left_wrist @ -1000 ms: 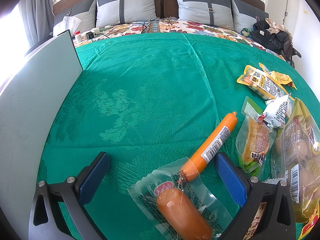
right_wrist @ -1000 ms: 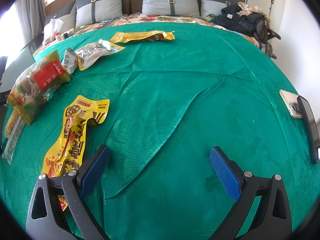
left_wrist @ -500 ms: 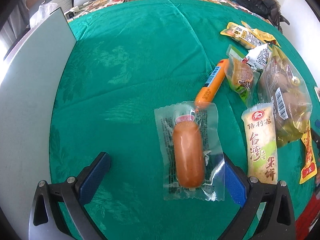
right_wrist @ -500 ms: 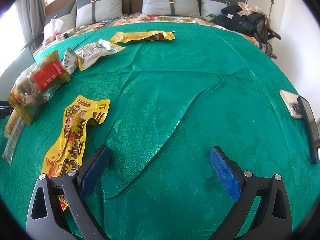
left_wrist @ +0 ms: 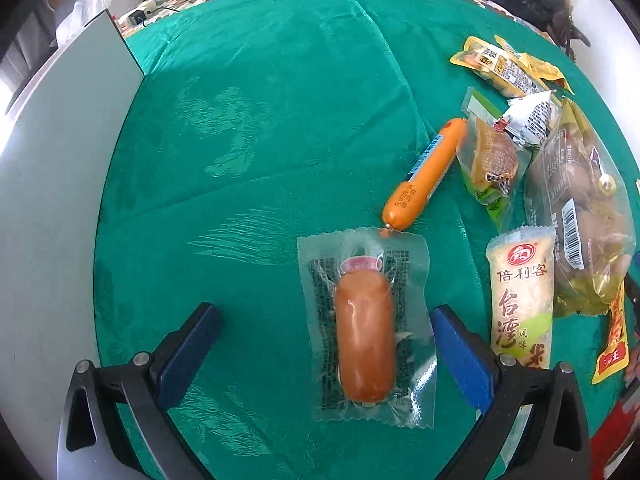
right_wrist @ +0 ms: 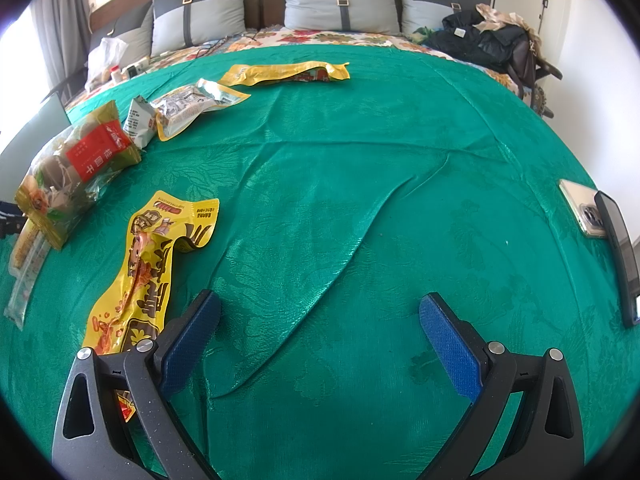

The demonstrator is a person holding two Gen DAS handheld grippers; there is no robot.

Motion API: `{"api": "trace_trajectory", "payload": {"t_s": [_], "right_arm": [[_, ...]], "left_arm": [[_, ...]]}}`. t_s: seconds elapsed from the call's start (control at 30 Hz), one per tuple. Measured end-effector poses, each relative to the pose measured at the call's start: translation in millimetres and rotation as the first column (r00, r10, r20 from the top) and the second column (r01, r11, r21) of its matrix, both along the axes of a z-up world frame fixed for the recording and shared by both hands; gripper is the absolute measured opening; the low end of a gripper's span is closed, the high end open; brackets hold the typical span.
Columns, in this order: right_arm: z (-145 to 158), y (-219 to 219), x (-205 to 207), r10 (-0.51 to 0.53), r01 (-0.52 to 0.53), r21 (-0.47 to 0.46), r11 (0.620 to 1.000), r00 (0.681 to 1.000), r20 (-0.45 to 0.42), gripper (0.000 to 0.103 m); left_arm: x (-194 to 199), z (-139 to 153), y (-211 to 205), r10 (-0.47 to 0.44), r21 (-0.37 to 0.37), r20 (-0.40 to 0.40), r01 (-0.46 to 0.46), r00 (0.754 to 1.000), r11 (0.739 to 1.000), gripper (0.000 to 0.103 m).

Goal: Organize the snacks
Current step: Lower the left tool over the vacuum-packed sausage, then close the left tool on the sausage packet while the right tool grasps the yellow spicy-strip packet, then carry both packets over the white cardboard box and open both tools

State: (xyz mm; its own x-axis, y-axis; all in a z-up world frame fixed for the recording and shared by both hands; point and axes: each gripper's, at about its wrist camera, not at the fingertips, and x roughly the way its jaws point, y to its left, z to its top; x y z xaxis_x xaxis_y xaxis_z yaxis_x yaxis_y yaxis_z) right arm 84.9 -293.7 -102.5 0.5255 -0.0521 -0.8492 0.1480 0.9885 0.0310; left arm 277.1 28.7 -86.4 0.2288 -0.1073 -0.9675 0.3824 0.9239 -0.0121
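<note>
Surface: bed covered by a green damask bedspread, creased in long folds; floral sheet and grey two-tone pillows at the head against a brown headboard. A pale flat board lies along the left edge in the left wrist view. Dark bag and clothing on the far right corner; two phones at the right edge.

Item 1: short orange-brown sausage in a clear vacuum-sealed pouch. Long axis runs straight away from the camera, along the fingers; pink label end points to the far side. It lies flat on the bedspread between the blue pads of the left gripper, nearer the right pad, whose tip is at the pouch edge. Jaws spread wide, nothing clamped.

Item 2: long orange sausage stick, lying diagonally, near end touching the pouch's far edge.

Item 3: white and green rice cracker packet, just right of the left gripper's right finger.

Item 4: yellow printed flat snack pouch, beside the left finger of the right gripper, which hangs wide over bare bedspread, empty.
</note>
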Motion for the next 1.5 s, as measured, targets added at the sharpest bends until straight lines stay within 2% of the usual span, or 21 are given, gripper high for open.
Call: {"api": "trace_trajectory", "payload": {"t_s": [0.07, 0.1, 0.17, 0.2, 0.3, 0.4, 0.47, 0.57, 0.63, 0.7, 0.83, 0.87, 0.9, 0.93, 1.0, 1.03, 1.1, 1.17, 1.27, 1.4, 1.5], "right_arm": [[-0.4, 0.1, 0.0, 0.0, 0.0, -0.001, 1.0, 1.0, 0.0, 0.101], [-0.4, 0.2, 0.0, 0.0, 0.0, 0.0, 1.0, 1.0, 0.0, 0.101], [-0.2, 0.1, 0.0, 0.0, 0.0, 0.0, 1.0, 1.0, 0.0, 0.101], [-0.2, 0.3, 0.1, 0.0, 0.0, 0.001, 1.0, 1.0, 0.0, 0.101], [0.1, -0.9, -0.4, 0.001, -0.001, 0.004, 1.0, 1.0, 0.0, 0.101], [1.2, -5.1, -0.6, 0.015, -0.015, 0.022, 1.0, 1.0, -0.001, 0.102], [5.0, -10.9, 1.5, 0.08, -0.077, 0.063, 0.995, 0.996, -0.049, 0.101], [18.2, -24.5, 3.1, 0.065, -0.022, 0.298, 0.954, 0.989, -0.135, 0.099], [26.5, -9.5, 9.7, 0.076, 0.0, 0.372, 0.928, 0.979, -0.189, 0.099], [28.0, 24.5, 22.7, 0.131, -0.033, 0.375, 0.926, 0.962, -0.238, 0.098], [8.9, 79.4, 52.3, 0.135, -0.054, 0.248, 0.967, 0.938, -0.32, 0.097], [9.3, 86.5, 55.8, 0.119, -0.059, 0.195, 0.979, 0.942, -0.313, 0.093], [13.1, 93.7, 57.6, 0.107, -0.079, 0.103, 0.992, 0.945, -0.31, 0.053], [17.8, 98.2, 59.0, 0.137, -0.114, 0.093, 0.989, 0.943, -0.305, 0.049], [22.8, 97.2, 59.6, 0.192, -0.145, 0.164, 0.976, 0.927, -0.323, 0.039], [25.7, 94.1, 58.8, 0.197, -0.143, 0.18, 0.973, 0.922, -0.334, 0.038], [39.9, 81.7, 54.1, 0.179, -0.104, 0.249, 0.963, 0.936, -0.304, 0.037], [57.6, 67.8, 46.7, 0.168, -0.072, 0.369, 0.927, 0.957, -0.235, 0.037], [67.0, 51.1, 30.5, 0.118, -0.014, 0.474, 0.88, 0.975, -0.19, 0.038], [49.9, 52.1, 14.2, 0.113, 0.013, 0.433, 0.901, 0.958, -0.262, 0.038], [59.1, 54.1, 8.0, 0.133, -0.002, 0.496, 0.869, 0.964, -0.229, 0.038]], "left_arm": [[3.5, -1.4, -1.0, -0.027, 0.021, -0.043, 0.028, 0.999, 0.999, 0.103], [5.6, -1.0, -1.2, -0.03, 0.029, -0.058, 0.032, 0.998, 0.999, 0.098], [6.1, 9.6, -3.3, -0.052, 0.013, -0.037, 0.053, 0.998, 0.999, 0.066], [4.8, 14.4, -4.7, -0.066, 0.007, -0.035, 0.066, 0.997, 0.998, 0.046], [-4.2, 21.8, 2.1, -0.06, -0.024, -0.03, 0.059, 0.998, 0.998, 0.035], [-25.7, 29.1, 25.4, 0.018, -0.106, -0.005, -0.018, 1.0, 0.994, 0.034], [-47.1, 30.6, 44.9, 0.071, -0.178, 0.009, -0.068, 0.997, 0.982, 0.034], [-79.0, 33.6, 64.7, 0.134, -0.252, 0.029, -0.122, 0.991, 0.96, 0.034], [-96.4, 34.8, 65.2, 0.145, -0.273, 0.054, -0.125, 0.988, 0.954, 0.034], [-99.3, 33.6, 61.0, 0.151, -0.293, 0.068, -0.125, 0.986, 0.948, 0.034], [-107.9, 43.2, 62.2, 0.151, -0.341, 0.084, -0.114, 0.985, 0.933, 0.033], [-112.0, 46.5, 66.5, 0.154, -0.354, 0.088, -0.113, 0.984, 0.928, 0.033], [-115.1, 49.6, 71.8, 0.159, -0.369, 0.091, -0.115, 0.983, 0.922, 0.033], [-119.5, 52.2, 77.3, 0.165, -0.387, 0.093, -0.117, 0.982, 0.915, 0.033], [-127.5, 55.5, 87.2, 0.176, -0.421, 0.095, -0.121, 0.98, 0.899, 0.033], [-131.5, 56.1, 92.0, 0.183, -0.438, 0.095, -0.124, 0.978, 0.89, 0.033], [-138.4, 56.6, 98.0, 0.203, -0.481, 0.088, -0.137, 0.975, 0.866, 0.033], [-145.9, 56.9, 103.6, 0.226, -0.532, 0.075, -0.152, 0.971, 0.833, 0.033], [-153.8, 58.1, 102.5, 0.241, -0.578, 0.062, -0.162, 0.968, 0.8, 0.033], [-162.4, 65.2, 101.1, 0.24, -0.605, 0.049, -0.162, 0.969, 0.78, 0.033], [-168.1, 84.1, 112.2, 0.261, -0.64, 0.066, -0.16, 0.963, 0.751, 0.033]]}}
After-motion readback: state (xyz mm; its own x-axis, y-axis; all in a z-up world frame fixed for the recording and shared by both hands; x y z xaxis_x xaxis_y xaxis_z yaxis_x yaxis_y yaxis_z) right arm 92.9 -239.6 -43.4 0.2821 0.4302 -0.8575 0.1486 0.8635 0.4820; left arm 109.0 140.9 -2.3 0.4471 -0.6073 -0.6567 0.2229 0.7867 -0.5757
